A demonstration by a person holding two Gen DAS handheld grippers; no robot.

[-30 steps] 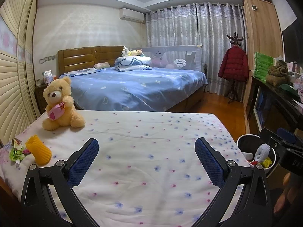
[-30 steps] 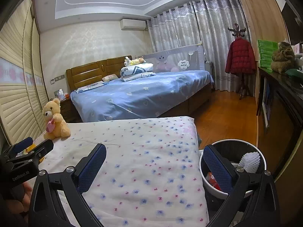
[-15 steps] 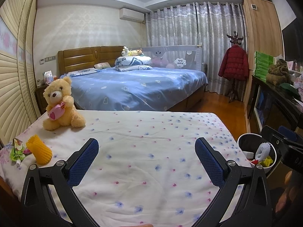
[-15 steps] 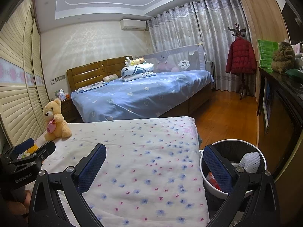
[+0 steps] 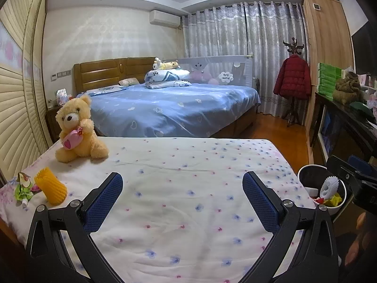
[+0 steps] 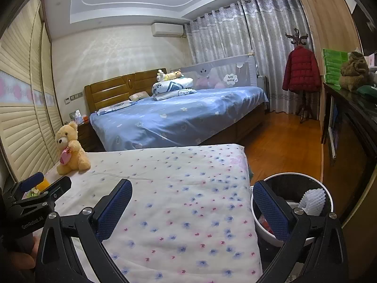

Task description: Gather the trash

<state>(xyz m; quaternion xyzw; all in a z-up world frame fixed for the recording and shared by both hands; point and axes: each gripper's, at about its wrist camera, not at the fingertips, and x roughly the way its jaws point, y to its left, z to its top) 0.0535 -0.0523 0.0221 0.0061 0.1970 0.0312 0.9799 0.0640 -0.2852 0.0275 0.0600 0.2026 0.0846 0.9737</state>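
A yellow foam net sleeve (image 5: 50, 189) lies at the near left of the flowered small bed (image 5: 188, 184), with a green snack wrapper (image 5: 22, 189) beside it. My left gripper (image 5: 182, 195) is open and empty over the bed's middle, right of them. My right gripper (image 6: 192, 202) is open and empty over the bed's right edge. A white-rimmed bin (image 6: 292, 210) stands on the floor right of the bed, holding a white foam net (image 6: 312, 200) and other trash; the bin also shows in the left wrist view (image 5: 321, 188).
A tan teddy bear (image 5: 76, 129) with a pink heart sits at the bed's far left. Beyond is a big bed with a blue cover (image 5: 174, 108). A dark cabinet (image 6: 351, 127) stands on the right, and a red jacket (image 6: 301, 70) hangs on a coat stand.
Both grippers stay open; the views have shifted only slightly. The right gripper has drifted a little at the left view's right edge.
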